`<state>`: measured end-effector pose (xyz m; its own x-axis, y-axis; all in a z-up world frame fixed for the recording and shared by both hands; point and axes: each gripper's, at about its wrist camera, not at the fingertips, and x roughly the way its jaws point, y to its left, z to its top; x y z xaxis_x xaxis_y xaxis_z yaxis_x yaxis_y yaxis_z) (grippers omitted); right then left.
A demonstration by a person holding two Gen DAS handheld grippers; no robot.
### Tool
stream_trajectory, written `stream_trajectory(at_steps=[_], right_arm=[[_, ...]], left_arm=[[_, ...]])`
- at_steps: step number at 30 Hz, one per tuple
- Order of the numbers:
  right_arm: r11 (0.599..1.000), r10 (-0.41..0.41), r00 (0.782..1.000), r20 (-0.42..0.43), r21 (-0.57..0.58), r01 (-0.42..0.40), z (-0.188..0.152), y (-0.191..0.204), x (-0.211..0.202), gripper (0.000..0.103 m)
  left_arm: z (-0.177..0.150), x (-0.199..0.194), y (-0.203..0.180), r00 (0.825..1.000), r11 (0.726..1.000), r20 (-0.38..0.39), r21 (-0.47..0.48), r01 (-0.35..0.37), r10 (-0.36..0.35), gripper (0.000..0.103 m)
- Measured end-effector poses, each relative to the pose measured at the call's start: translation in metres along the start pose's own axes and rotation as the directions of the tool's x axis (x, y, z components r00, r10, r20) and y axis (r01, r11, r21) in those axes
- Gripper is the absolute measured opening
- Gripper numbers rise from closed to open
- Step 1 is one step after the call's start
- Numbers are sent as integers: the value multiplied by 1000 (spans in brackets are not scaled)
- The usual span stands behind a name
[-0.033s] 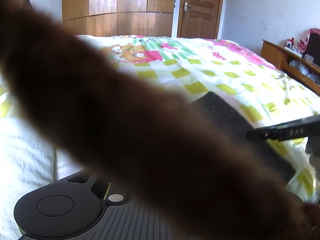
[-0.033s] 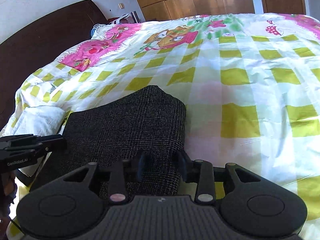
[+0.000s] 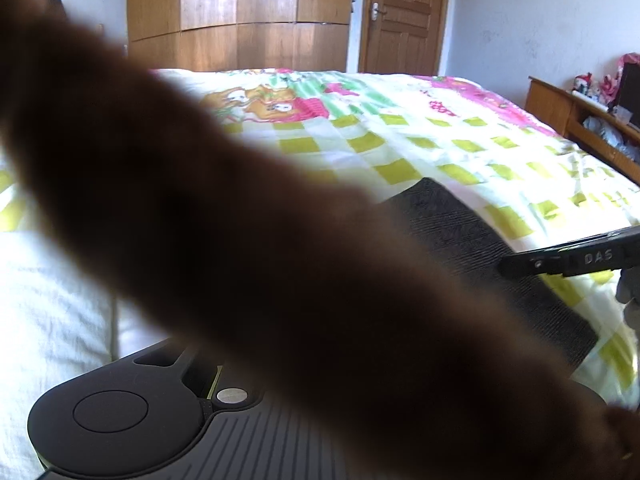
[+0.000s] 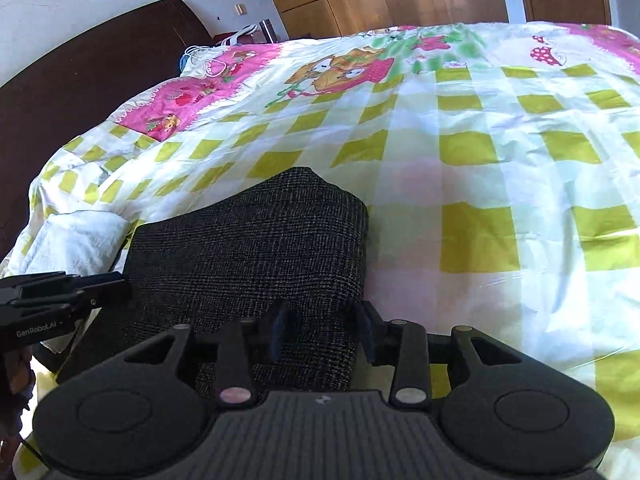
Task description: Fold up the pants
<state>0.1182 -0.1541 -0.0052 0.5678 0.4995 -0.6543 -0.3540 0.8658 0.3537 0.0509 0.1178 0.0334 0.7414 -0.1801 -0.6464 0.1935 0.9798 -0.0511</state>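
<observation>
The dark grey checked pants (image 4: 256,248) lie folded into a compact block on the bed, near its front edge. My right gripper (image 4: 322,332) is open, its fingertips (image 4: 278,330) spread over the near right corner of the pants, holding nothing. The pants also show in the left wrist view (image 3: 472,240), with my right gripper's tip (image 3: 568,258) over them. A blurred brown shape (image 3: 240,240) close to the lens covers most of the left wrist view and hides my left gripper's fingers. My left gripper shows from the side in the right wrist view (image 4: 100,284), beside the pants' left edge.
The bed is covered by a white quilt with yellow-green checks (image 4: 480,184) and pink cartoon prints. A white towel (image 4: 80,236) lies left of the pants. A dark headboard (image 4: 80,88), a wooden wardrobe (image 3: 240,12), a door (image 3: 404,16) and a side shelf (image 3: 580,120) surround the bed.
</observation>
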Motion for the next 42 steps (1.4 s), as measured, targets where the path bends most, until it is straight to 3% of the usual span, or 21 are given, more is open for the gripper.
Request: stream_trajectory(at_steps=[4, 9, 16, 20, 25, 27, 30, 36, 42], right_arm=[[999, 35, 999, -8, 16, -35, -4, -4, 5, 52], [999, 46, 999, -28, 29, -45, -4, -4, 16, 59], [985, 122, 992, -32, 125, -118, -11, -20, 16, 60], [980, 144, 989, -33, 140, -138, -10, -15, 27, 69], [979, 149, 988, -28, 142, -143, -10, -14, 26, 62], [974, 158, 987, -17, 166, -153, -9, -16, 24, 47], [974, 155, 988, -2, 166, -152, -8, -15, 15, 39], [978, 99, 995, 1, 183, -98, -11, -34, -9, 38], [979, -24, 1000, 20, 204, 20, -9, -61, -37, 38]], left_arm=[[2, -7, 6, 1000, 999, -6, -40, 17, -17, 25], [-9, 2, 12, 1000, 997, -18, -77, 6, -8, 43], [-9, 9, 13, 998, 995, -42, -92, 41, -45, 51], [-12, 18, 14, 998, 992, -36, -118, 55, -59, 64], [-16, 14, 19, 990, 975, -53, -187, 118, -130, 63], [-21, 20, 14, 986, 971, -69, -193, 139, -154, 65], [-22, 23, 6, 990, 973, -56, -196, 120, -133, 62], [-12, 25, -19, 983, 974, -57, -157, 162, -173, 59], [3, 49, -57, 970, 967, -47, -103, 234, -239, 58]])
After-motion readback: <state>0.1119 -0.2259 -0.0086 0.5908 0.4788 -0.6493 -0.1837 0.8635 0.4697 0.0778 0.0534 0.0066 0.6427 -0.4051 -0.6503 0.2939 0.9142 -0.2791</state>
